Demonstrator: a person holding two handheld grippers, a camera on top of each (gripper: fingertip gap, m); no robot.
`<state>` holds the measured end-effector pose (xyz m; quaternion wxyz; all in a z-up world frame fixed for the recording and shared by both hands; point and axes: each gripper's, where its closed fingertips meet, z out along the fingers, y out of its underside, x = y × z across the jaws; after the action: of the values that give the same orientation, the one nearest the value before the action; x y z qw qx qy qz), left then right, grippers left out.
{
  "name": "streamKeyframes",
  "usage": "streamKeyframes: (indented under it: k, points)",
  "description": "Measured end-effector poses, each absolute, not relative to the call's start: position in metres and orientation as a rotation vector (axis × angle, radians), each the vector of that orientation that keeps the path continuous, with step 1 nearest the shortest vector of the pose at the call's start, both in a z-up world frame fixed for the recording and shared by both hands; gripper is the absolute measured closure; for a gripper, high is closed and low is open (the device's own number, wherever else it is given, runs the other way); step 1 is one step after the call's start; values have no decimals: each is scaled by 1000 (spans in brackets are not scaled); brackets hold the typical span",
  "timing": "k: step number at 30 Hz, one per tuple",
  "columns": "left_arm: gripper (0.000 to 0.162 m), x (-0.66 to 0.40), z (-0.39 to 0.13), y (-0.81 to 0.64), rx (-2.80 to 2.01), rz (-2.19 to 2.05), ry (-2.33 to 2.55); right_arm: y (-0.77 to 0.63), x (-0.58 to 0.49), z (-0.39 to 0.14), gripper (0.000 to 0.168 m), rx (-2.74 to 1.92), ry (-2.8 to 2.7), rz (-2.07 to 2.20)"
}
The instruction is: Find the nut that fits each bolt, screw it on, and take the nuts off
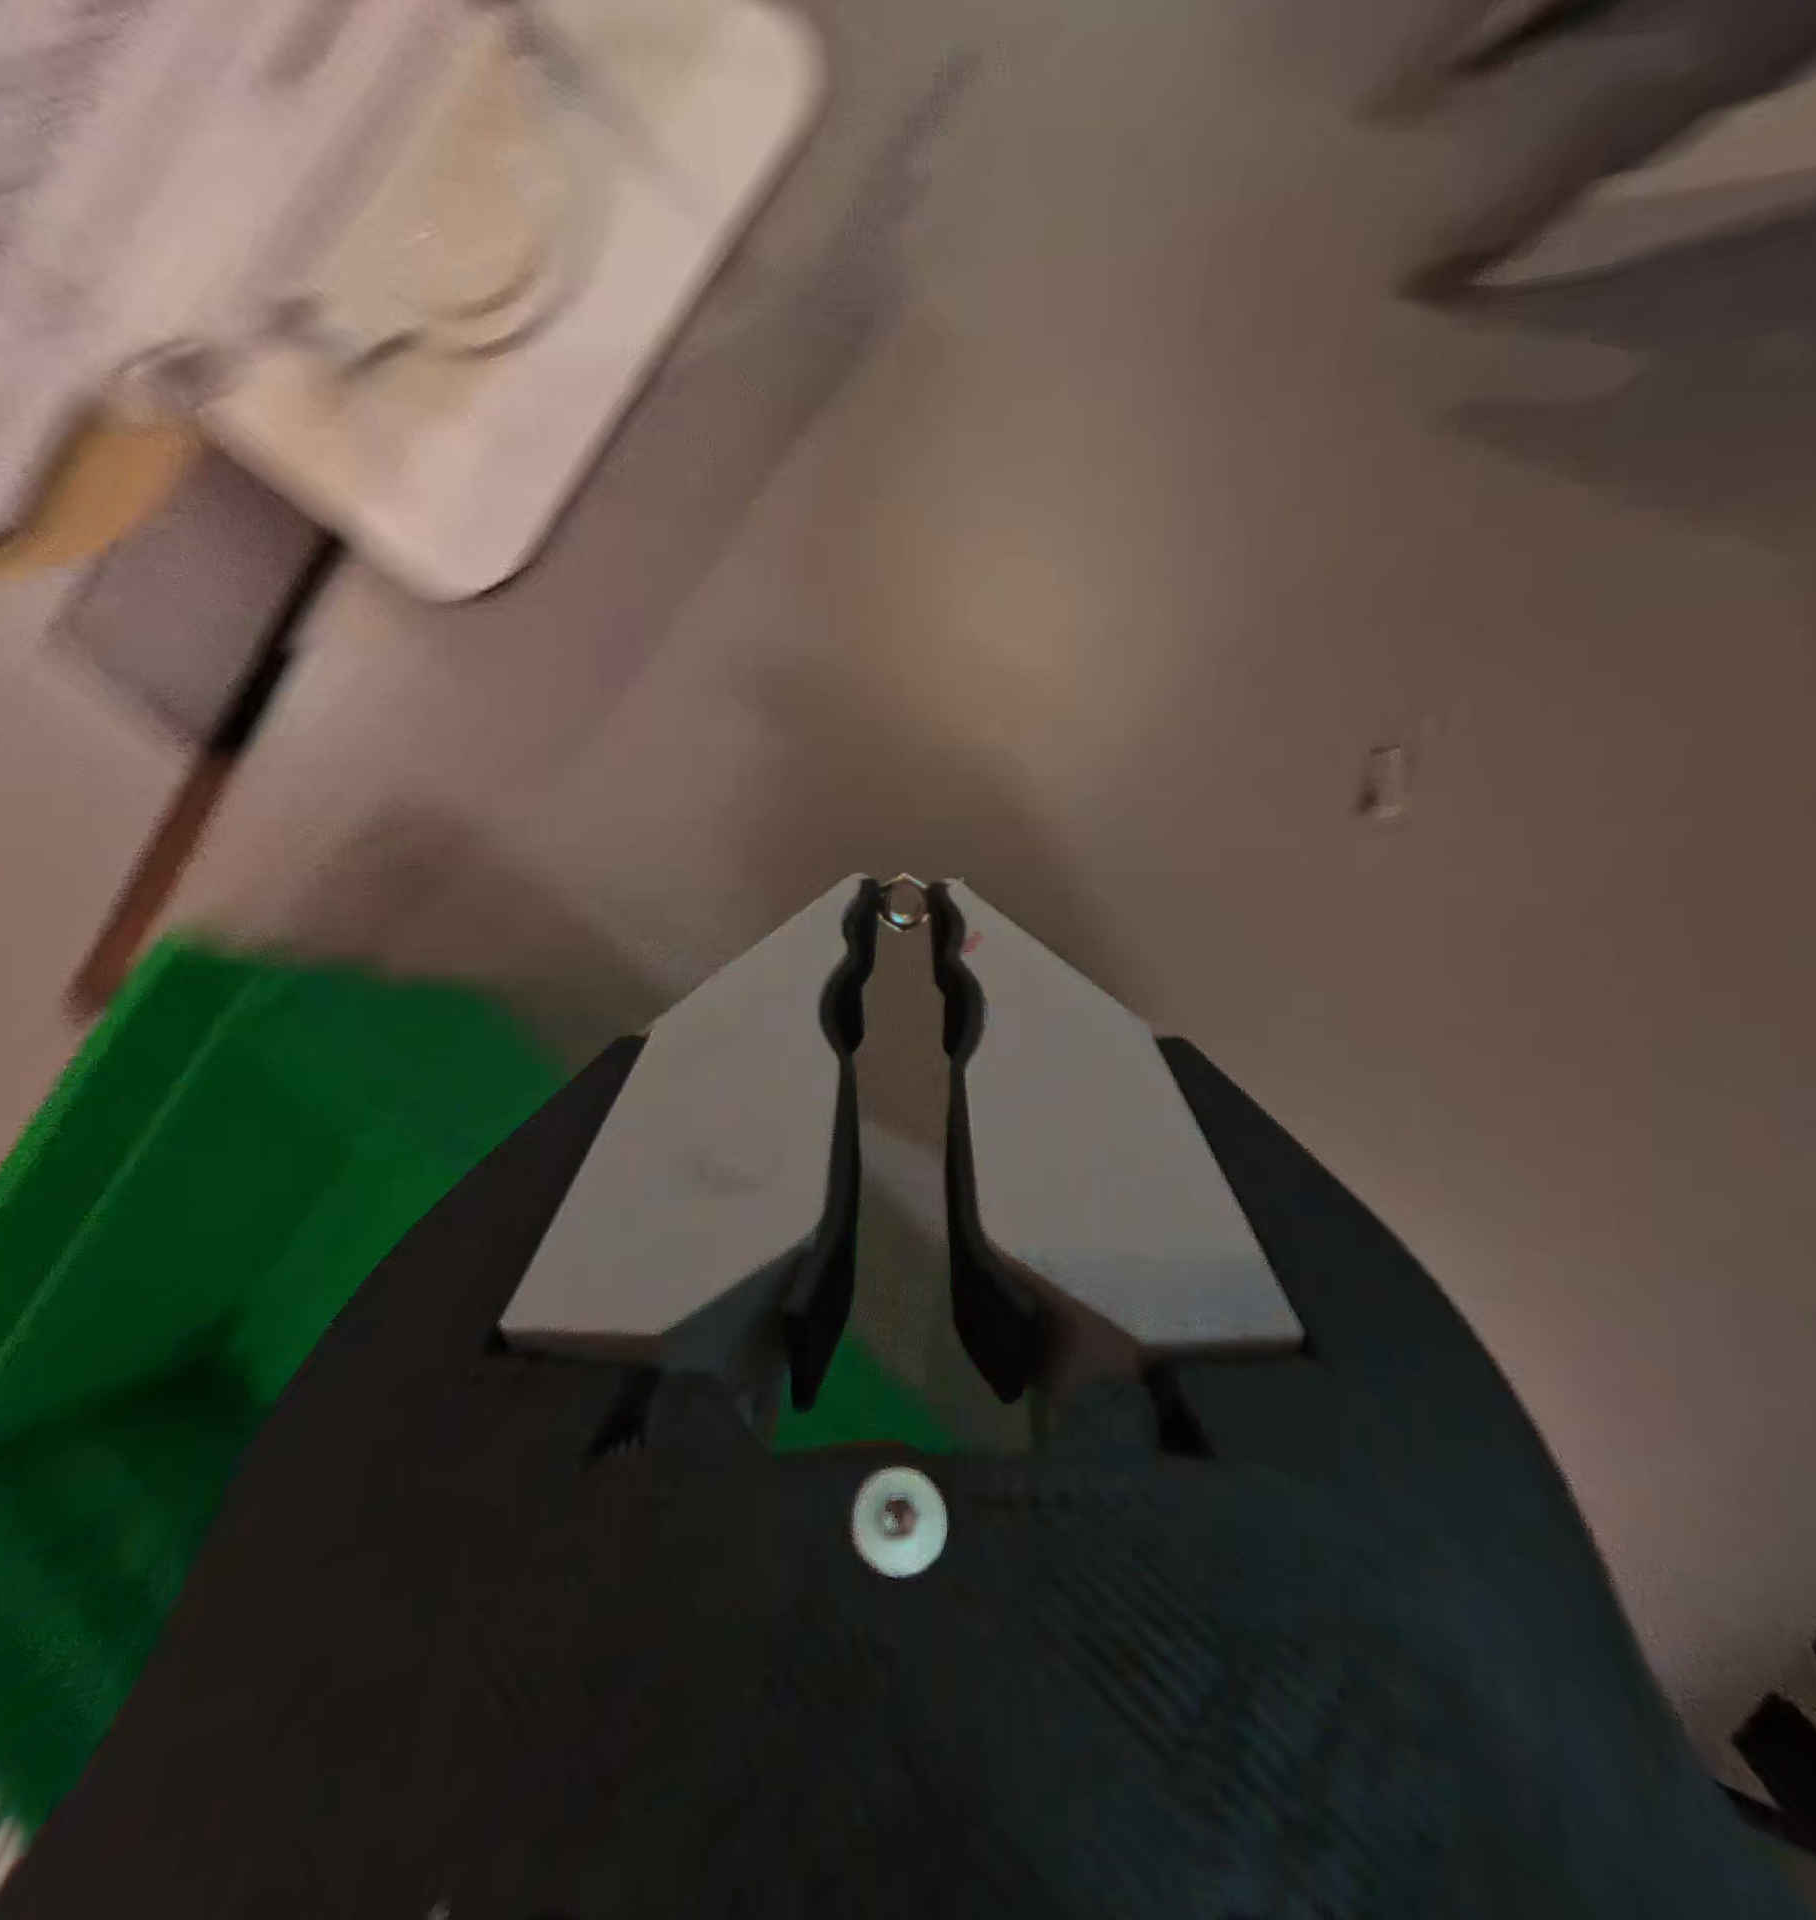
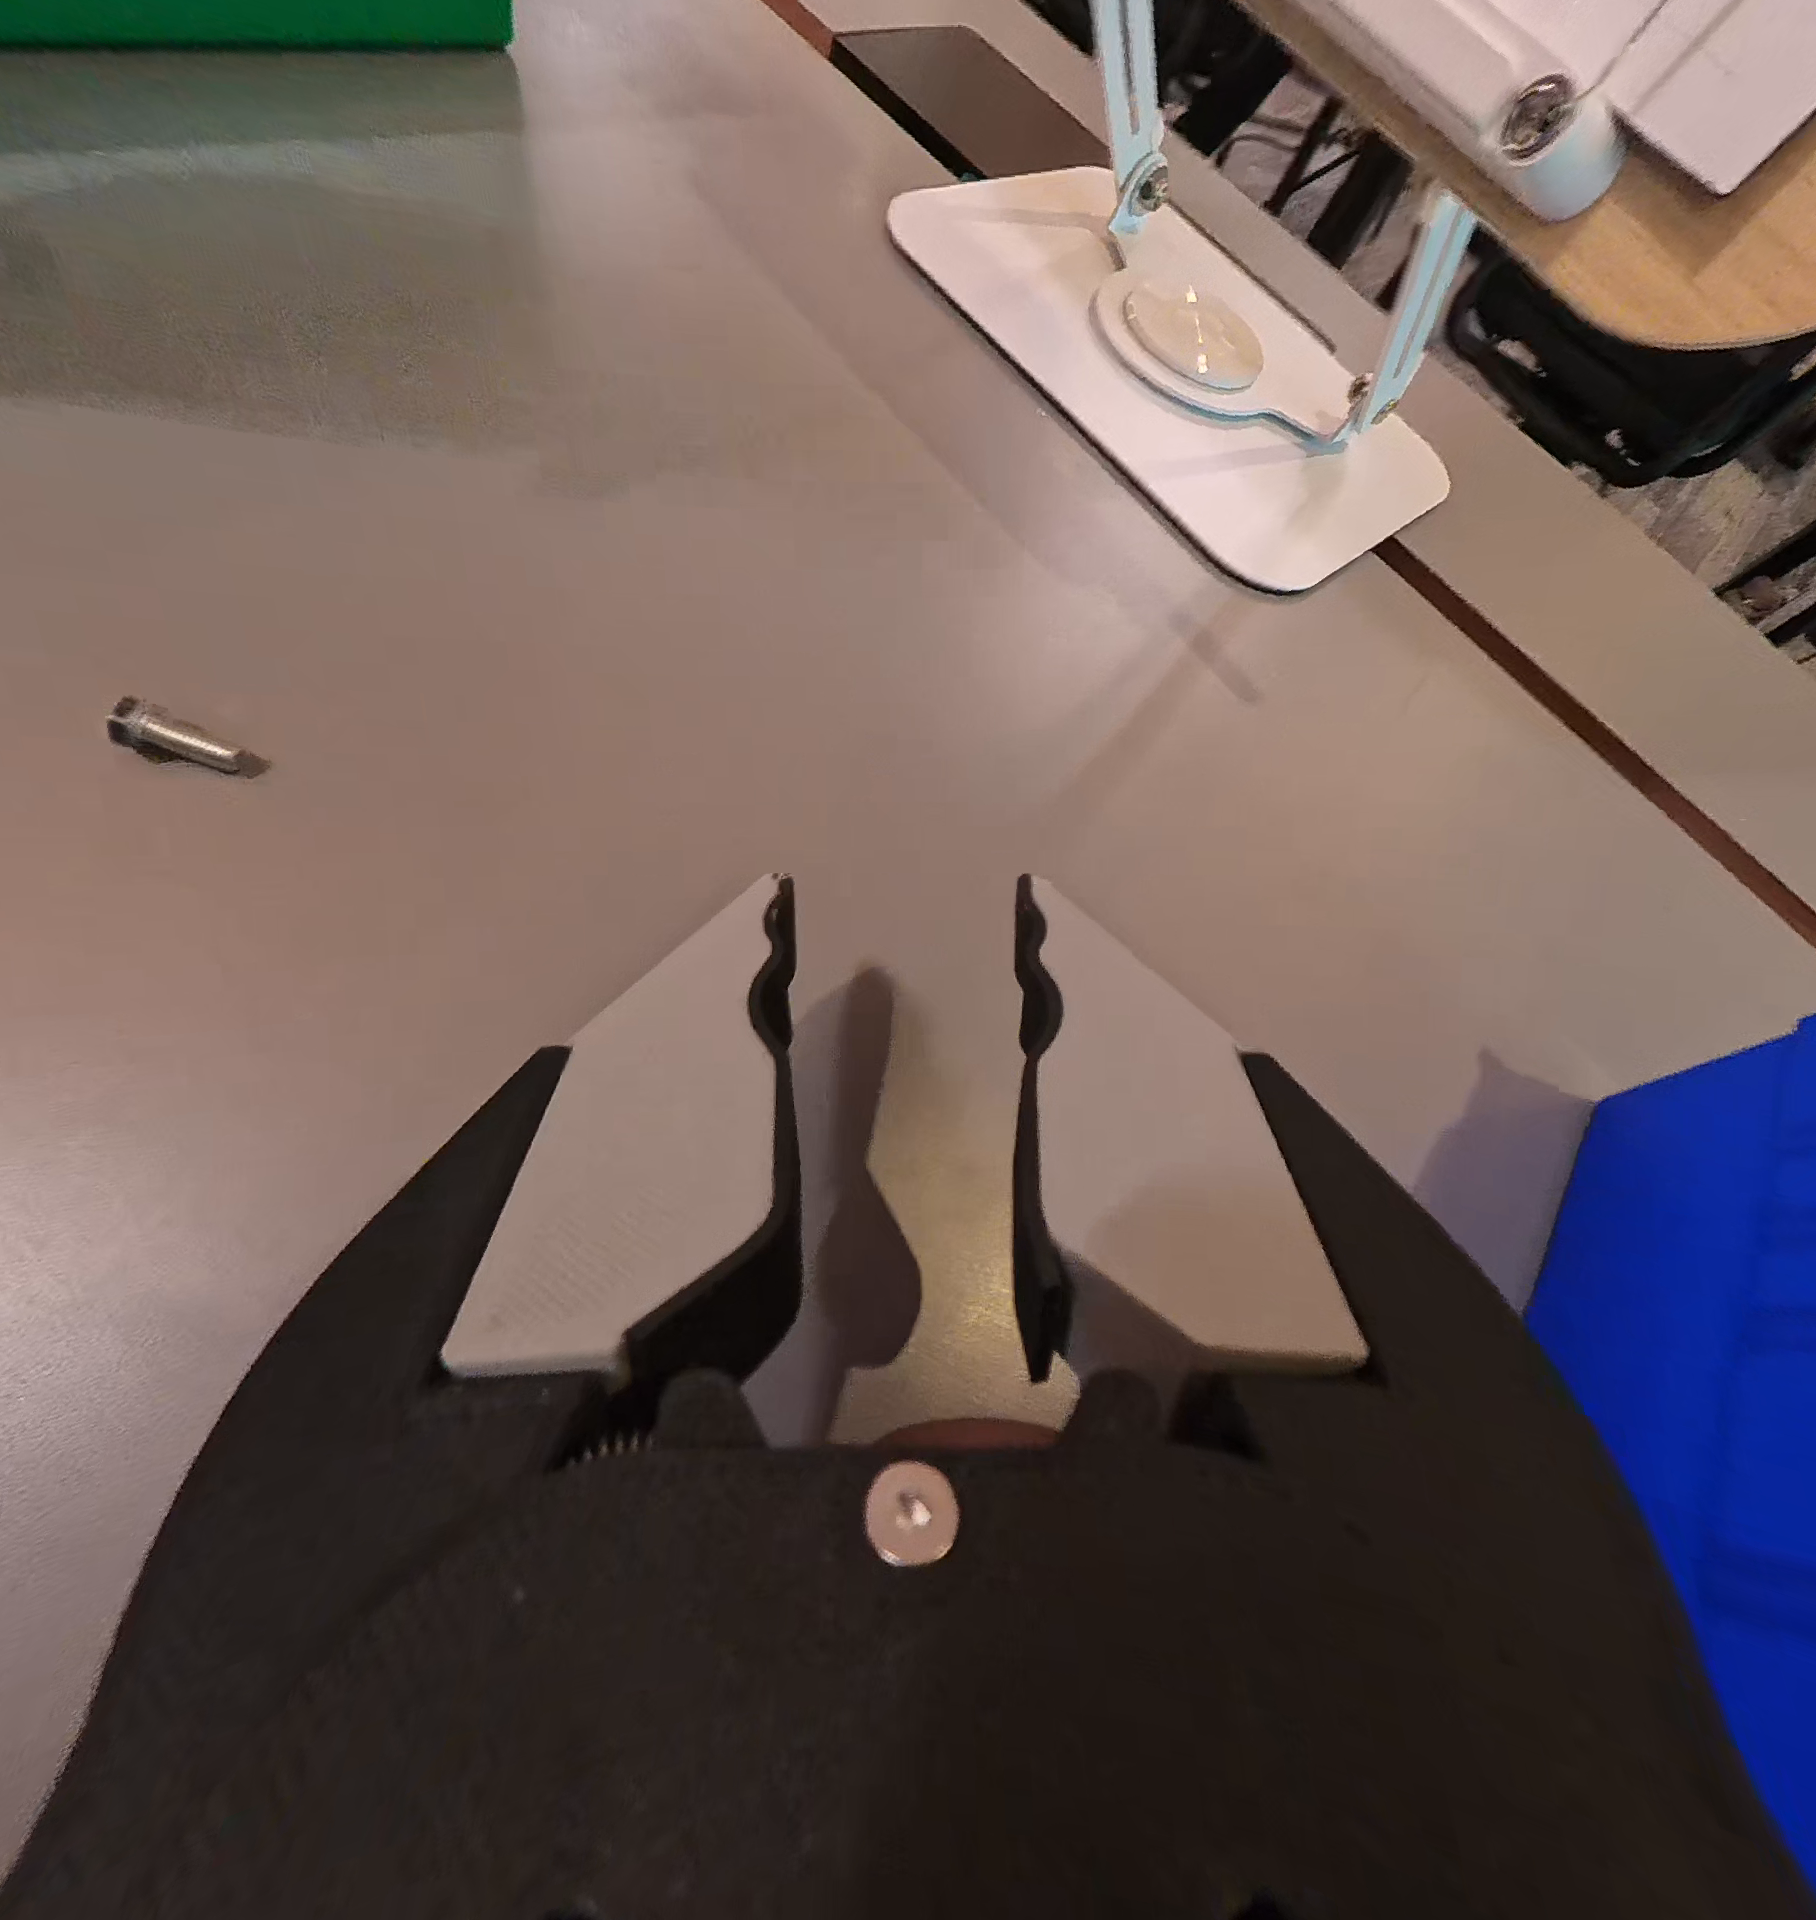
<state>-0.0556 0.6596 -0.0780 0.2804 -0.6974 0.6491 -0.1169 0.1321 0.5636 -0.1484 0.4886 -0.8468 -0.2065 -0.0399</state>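
We noted the left black-and-grey two-finger gripper (image 1: 904,896) clenched on a small shiny metal nut (image 1: 902,906), pinched only at the very fingertips and carried above the grey table top (image 1: 1143,644). The left wrist view was smeared by motion, so we could not read the nut's seating precisely. The right black-and-grey two-finger gripper (image 2: 904,899) stood released, jaws apart and holding nothing, low over the table. The short silver socket-head bolt (image 2: 179,736) lay on its side, well apart to the left of the right gripper.

Risks as we judged them:
- The nut's grip looked marginal; a fast swing could flick it out, and it would roll.
- The bolt lay flat and round; a skewed closure might squirt it sideways.
- A tilted nut could cross-thread at the start.
- The white flat lamp base (image 2: 1174,374) and the blue bin (image 2: 1714,1351) stood near the right arm's reach.
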Motion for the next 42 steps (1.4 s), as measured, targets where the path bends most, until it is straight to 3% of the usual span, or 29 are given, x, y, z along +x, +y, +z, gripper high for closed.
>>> streamKeyframes:
  k: [5, 12, 15, 19, 25, 42]
  points:
    - [154, 32, -138, 569, -1782, -596, 1996, 565, 146, -134, 131, -2004, -401, -36]
    - [154, 62, -189, 531, -1793, -569, 2108, 564, 146, -131, 130, -2002, -395, -10]
    - [152, 63, -188, 523, -1814, -632, 2093, 563, 141, -128, 130, -1990, -425, -31]
    - [138, 51, -178, 535, -1826, -605, 2035, 561, 134, -127, 130, -1979, -459, -26]
    - [134, 18, -143, 558, -1811, -883, 1843, 548, 89, -125, 130, -1905, -650, 200]
    - [135, -24, -180, 608, -1931, -936, 1697, 546, 0, -175, 147, -1960, -1292, 389]
